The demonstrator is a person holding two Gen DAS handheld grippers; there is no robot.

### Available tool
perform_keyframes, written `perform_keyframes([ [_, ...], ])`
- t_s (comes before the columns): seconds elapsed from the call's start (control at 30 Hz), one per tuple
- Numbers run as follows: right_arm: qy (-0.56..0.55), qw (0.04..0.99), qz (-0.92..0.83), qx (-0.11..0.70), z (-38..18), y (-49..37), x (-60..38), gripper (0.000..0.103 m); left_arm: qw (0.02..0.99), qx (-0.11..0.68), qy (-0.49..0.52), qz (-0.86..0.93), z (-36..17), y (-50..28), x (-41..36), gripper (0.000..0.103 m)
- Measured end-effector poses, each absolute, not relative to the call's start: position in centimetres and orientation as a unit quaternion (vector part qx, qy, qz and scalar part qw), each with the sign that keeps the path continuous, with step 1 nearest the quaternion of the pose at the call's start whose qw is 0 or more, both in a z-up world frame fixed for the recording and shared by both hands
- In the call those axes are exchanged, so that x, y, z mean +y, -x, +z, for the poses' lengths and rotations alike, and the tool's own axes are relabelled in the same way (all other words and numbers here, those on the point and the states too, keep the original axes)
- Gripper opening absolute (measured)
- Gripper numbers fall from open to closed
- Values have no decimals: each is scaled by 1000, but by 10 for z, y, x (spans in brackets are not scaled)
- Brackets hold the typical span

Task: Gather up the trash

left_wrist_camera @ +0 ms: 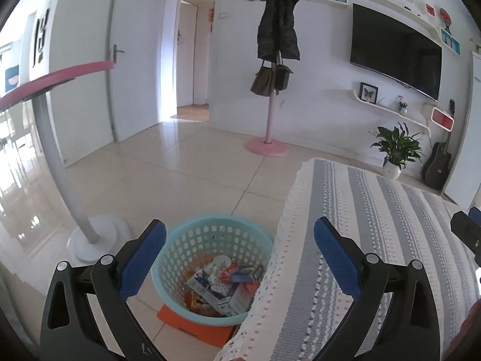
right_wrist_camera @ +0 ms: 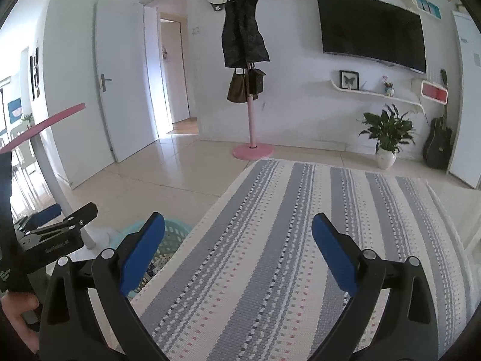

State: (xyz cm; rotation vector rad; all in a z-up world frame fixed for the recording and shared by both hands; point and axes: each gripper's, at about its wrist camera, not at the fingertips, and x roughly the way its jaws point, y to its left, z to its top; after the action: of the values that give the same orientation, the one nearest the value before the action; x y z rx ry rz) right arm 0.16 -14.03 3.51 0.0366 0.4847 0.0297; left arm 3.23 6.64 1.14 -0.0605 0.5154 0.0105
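Below the left gripper (left_wrist_camera: 240,255), whose blue-padded jaws stand wide apart and hold nothing, sits a round turquoise basket (left_wrist_camera: 180,310) on a pale tiled floor (left_wrist_camera: 180,165). The basket stands on an orange flat thing (left_wrist_camera: 171,316), just beside the left edge of a surface covered with a striped woven cloth (left_wrist_camera: 375,225) in grey and cream, whose fringe hangs touching the basket's rim. Inside the basket lies a heap of trash (left_wrist_camera: 222,285): crumpled wrappers and small cartons in white, blue, red and orange.

From the right wrist view, the right gripper (right_wrist_camera: 239,254) hovers over the striped cloth (right_wrist_camera: 285,255), jaws also spread wide and empty. The basket's rim (right_wrist_camera: 171,234) peeks out past the cloth's left edge, and the left gripper (right_wrist_camera: 60,228) shows at the far left. No loose trash shows on the cloth in either view.

Judging from this, the collecting looks close to finished, with the trash already dropped in. To do the step well, keep both grippers open and lifted free of the cloth's fringe so nothing snags, then scan the cloth and floor for any missed piece. If one turns up, carry it over the basket's middle before letting go, away from the cloth's edge.

Behind, a pink coat stand (left_wrist_camera: 270,114) holds a dark coat, and a television (left_wrist_camera: 393,51) hangs on the white wall.
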Motion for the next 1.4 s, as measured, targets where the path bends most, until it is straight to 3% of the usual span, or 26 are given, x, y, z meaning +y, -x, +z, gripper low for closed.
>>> perform_keyframes([
  [0.57,29,983,-20,178,49,17,-121,94,968,249,40,2,16,-32,71,95],
  [0.83,63,983,-4,174,48,23,-103,94,970,239,40,13,18,-29,71,95],
  [1.4,28,978,22,206,46,13,-111,94,971,234,33,25,17,-29,69,95],
])
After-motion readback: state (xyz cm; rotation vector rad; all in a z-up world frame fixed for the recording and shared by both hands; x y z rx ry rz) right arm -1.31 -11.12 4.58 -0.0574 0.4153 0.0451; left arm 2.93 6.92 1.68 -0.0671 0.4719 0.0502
